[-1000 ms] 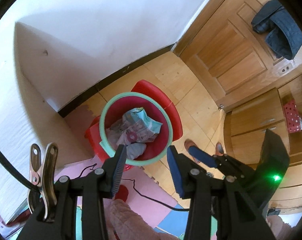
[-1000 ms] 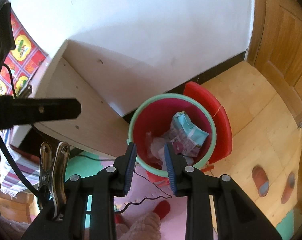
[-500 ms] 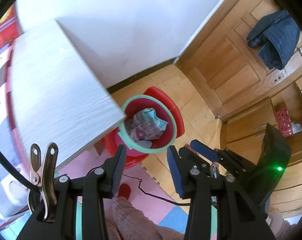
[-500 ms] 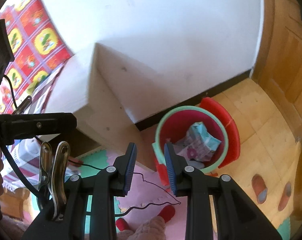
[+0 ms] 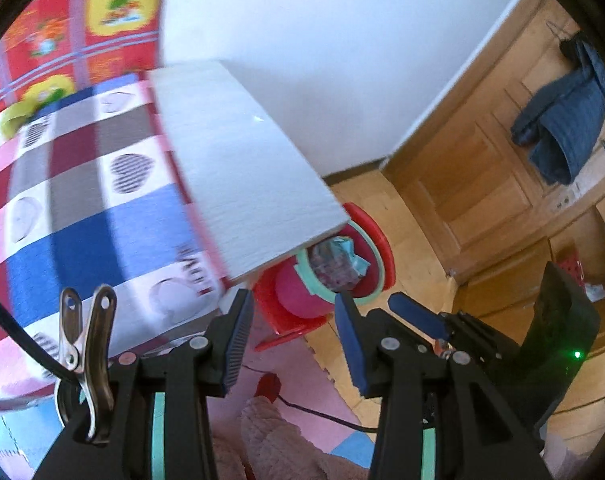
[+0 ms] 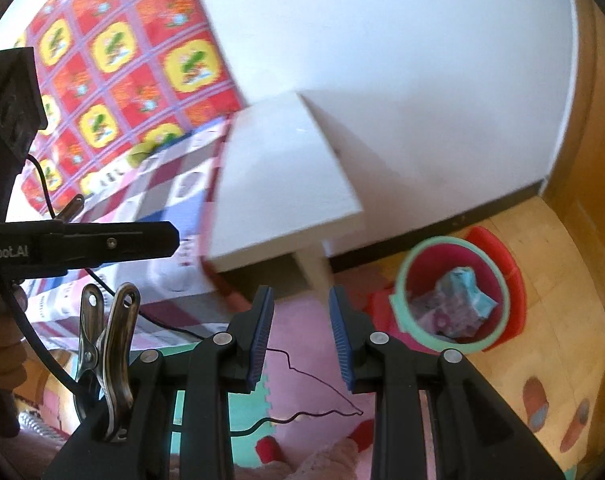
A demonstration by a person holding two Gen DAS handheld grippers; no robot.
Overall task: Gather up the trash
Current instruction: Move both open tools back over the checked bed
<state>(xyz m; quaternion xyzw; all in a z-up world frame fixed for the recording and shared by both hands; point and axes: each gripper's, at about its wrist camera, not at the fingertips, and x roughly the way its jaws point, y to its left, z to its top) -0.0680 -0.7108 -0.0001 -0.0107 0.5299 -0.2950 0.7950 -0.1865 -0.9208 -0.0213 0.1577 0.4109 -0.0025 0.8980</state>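
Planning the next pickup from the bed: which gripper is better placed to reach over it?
Left, probably: the left gripper, open and empty, looks straight over the checked bedspread; the right gripper faces the floor.

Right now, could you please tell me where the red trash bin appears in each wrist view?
Left wrist view: the trash bin sits just right of centre, partly hidden under the white tabletop's corner.
Right wrist view: it stands fully visible at the right, on the wooden floor.
Shared landmark: that white tabletop.
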